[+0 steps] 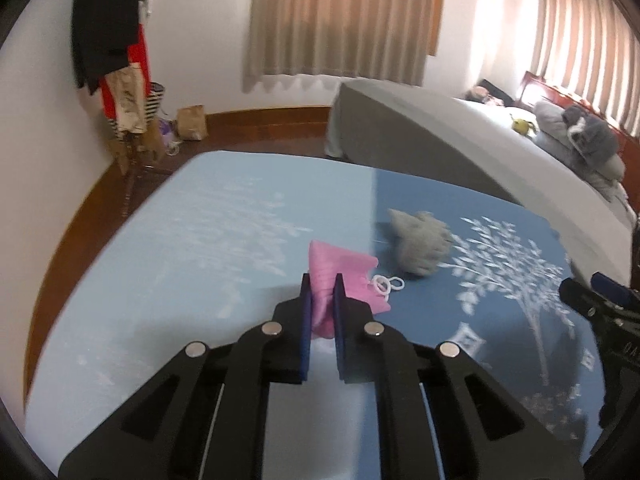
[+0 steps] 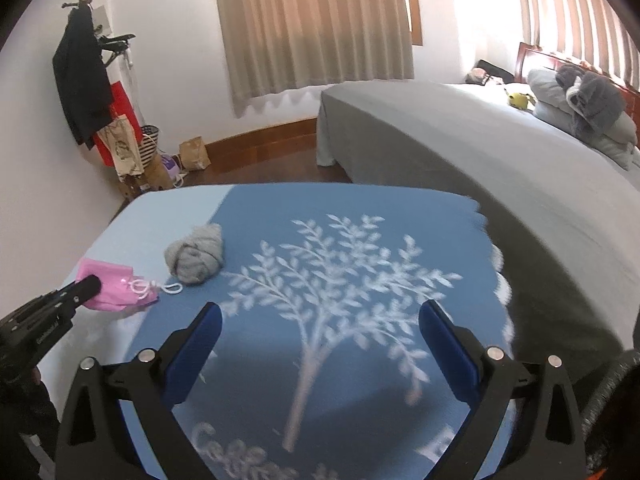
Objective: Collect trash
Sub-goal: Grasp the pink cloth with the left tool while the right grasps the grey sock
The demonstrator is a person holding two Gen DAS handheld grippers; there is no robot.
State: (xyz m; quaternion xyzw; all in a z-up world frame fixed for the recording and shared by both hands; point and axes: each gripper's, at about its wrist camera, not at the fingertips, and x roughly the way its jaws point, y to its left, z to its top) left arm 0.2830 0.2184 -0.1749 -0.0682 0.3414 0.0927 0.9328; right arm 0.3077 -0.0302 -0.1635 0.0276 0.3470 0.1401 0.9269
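Bedroom, low table under a blue cloth [image 2: 360,216] printed with a white tree.

Left gripper [image 1: 322,292]: jaws drawn close together, pinching a fold of the pink plastic bag [image 1: 340,270]. The bag has a white drawstring [image 1: 386,284] trailing on the cloth just beside it. From the right wrist view the same bag [image 2: 116,288] sits near the table's left edge, the left gripper's tip over it.

Right gripper [image 2: 320,320]: jaws spread wide, nothing between them, hanging above the tree print, well apart from the bag.

Grey crumpled wad [image 2: 196,258], likely the trash, lies on the cloth just beyond the bag; whether it touches the drawstring I cannot tell.

Judgement: the step in hand looks like securing the bag as the receptacle. Next call is probably for the right gripper to cross left, close on the grey wad, and carry it to the bag's mouth, which the left would have to hold open. Thin film could slip from the pinch.
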